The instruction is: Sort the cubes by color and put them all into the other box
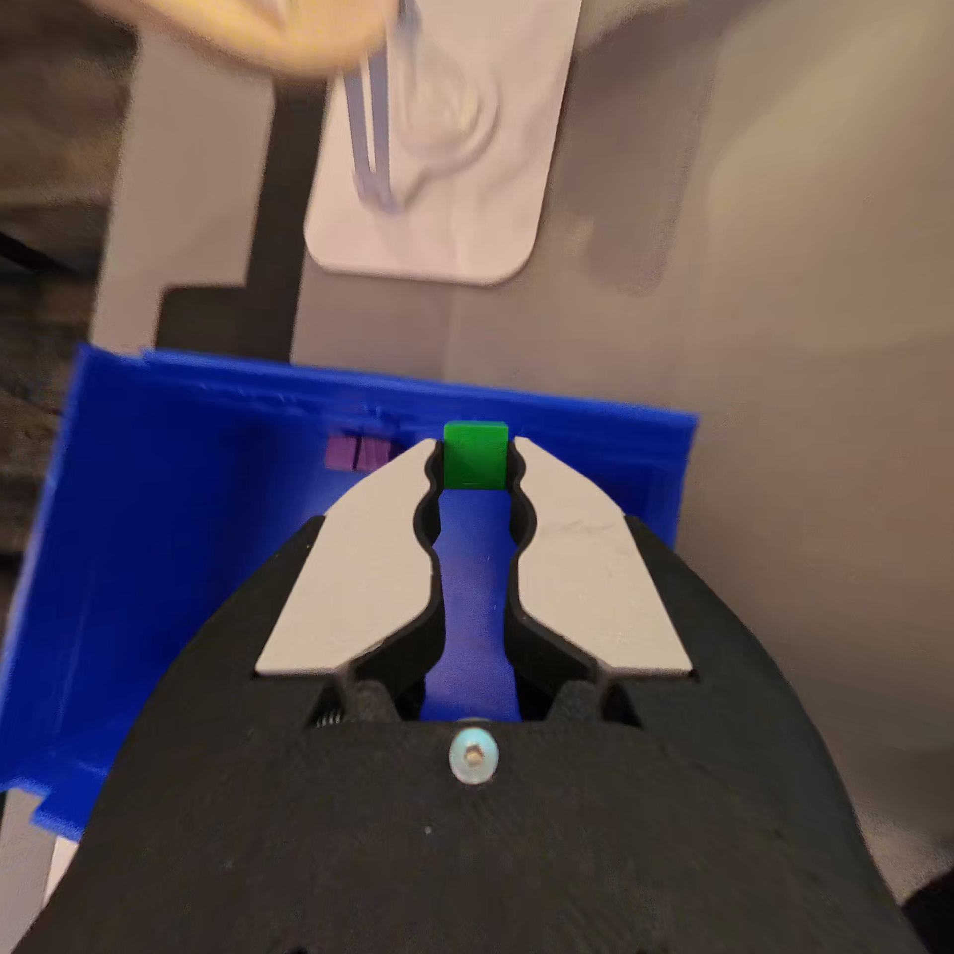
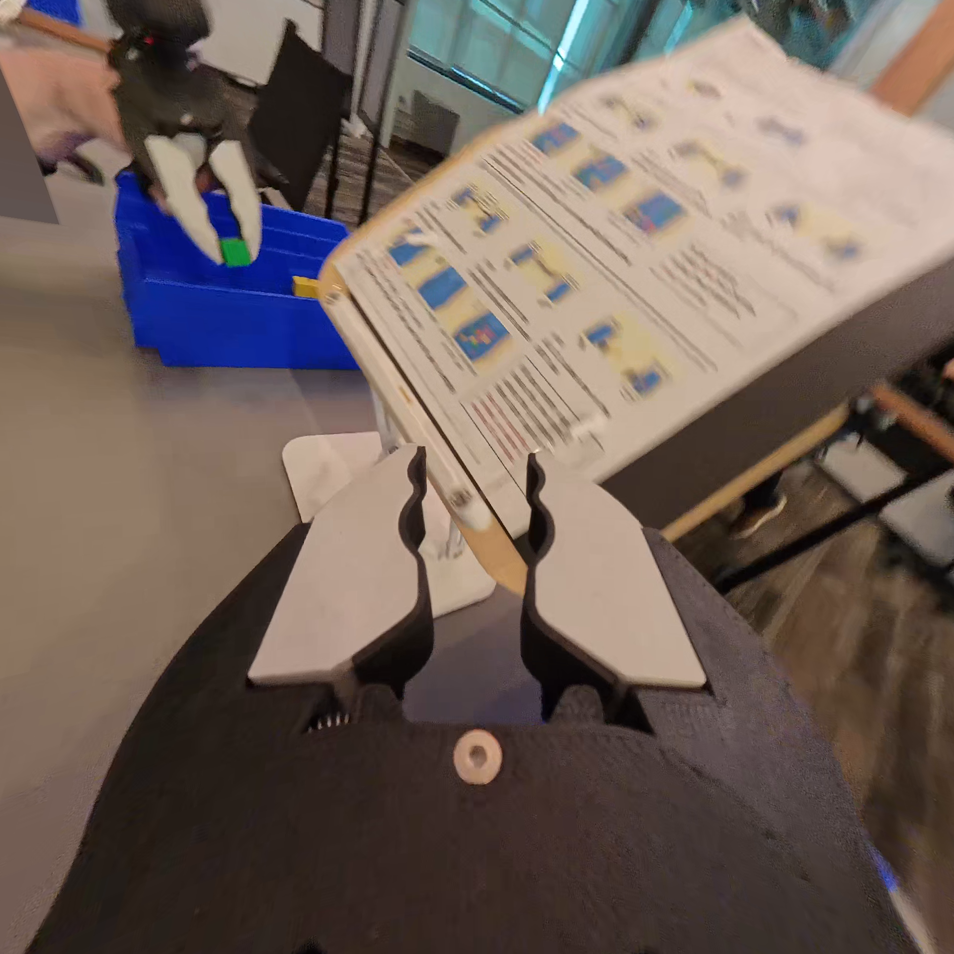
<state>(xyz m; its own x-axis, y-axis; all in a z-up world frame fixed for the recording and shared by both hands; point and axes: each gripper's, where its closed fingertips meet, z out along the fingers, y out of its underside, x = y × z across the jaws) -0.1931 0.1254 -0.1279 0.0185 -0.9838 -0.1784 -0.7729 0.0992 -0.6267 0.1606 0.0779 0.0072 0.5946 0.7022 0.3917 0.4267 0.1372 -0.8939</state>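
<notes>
Grey tabletop (image 2: 103, 464): left fingers (image 1: 408, 495) clamp green cube (image 1: 475, 457); right fingers (image 2: 356, 557) apart.

Grey bench (image 2: 129, 464) across frame left. White stand base (image 2: 330, 464) at centre. Tilted board with printed sheets (image 2: 645, 258) upper right. Dark chair (image 2: 299, 139) upper left.

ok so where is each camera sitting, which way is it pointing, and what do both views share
Left wrist view: on the left gripper, facing down into the blue plastic box; its grey fingers pinch a small green cube.
Right wrist view: on the right gripper, open above the grey table, facing a tilted printed sheet on a stand.
Shared: the box, green cube and left gripper.
</notes>
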